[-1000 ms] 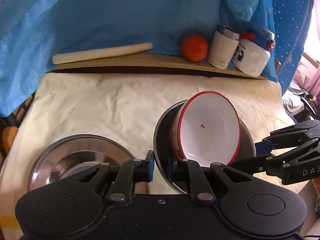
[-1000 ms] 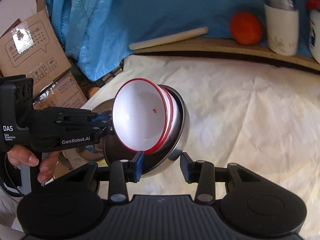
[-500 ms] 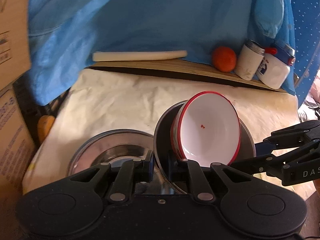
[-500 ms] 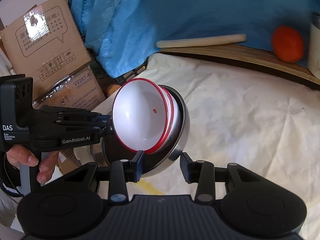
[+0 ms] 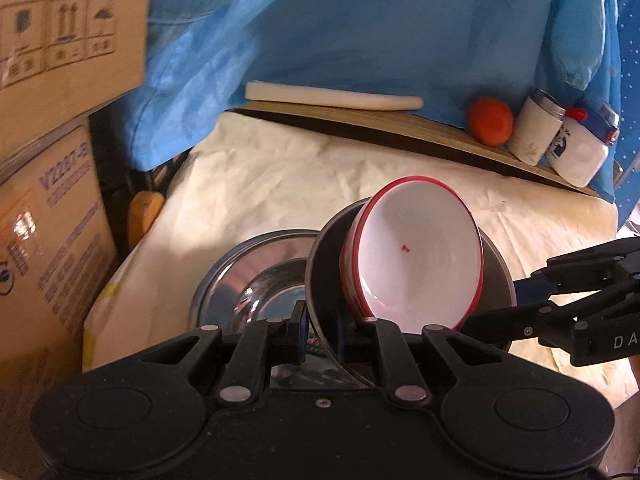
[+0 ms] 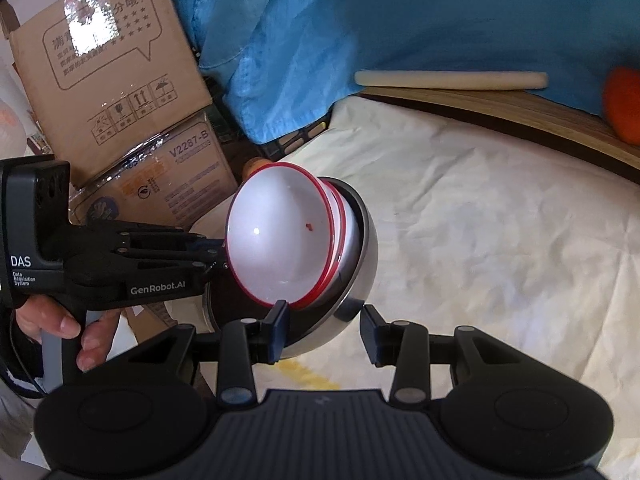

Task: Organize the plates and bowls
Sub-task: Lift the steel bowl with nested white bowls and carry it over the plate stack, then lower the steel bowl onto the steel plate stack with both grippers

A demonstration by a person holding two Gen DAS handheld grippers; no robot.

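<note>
A steel bowl [image 5: 324, 264] [image 6: 360, 264] holds stacked white bowls with red rims [image 5: 416, 256] [image 6: 280, 236], all tilted and lifted above the table. My left gripper [image 5: 320, 328] is shut on the steel bowl's near rim. My right gripper [image 6: 324, 330] straddles the steel bowl's opposite rim with its jaws apart, one pad against the inside, the other off the outer wall. A second steel bowl [image 5: 256, 280] sits on the cream cloth [image 5: 304, 176], just below and left of the held stack.
Cardboard boxes [image 5: 44, 168] [image 6: 116, 92] stand off the table's left edge. On the back wooden ledge lie a white roll [image 5: 332, 96], an orange fruit [image 5: 490, 120], a white cup [image 5: 534, 128] and a white bottle [image 5: 580, 152]. A blue cloth [image 5: 360, 32] hangs behind.
Both grippers have carried the tilted bowl stack left, toward the table's left edge; the boxes have come into view. The grip on the stack looks unchanged.
</note>
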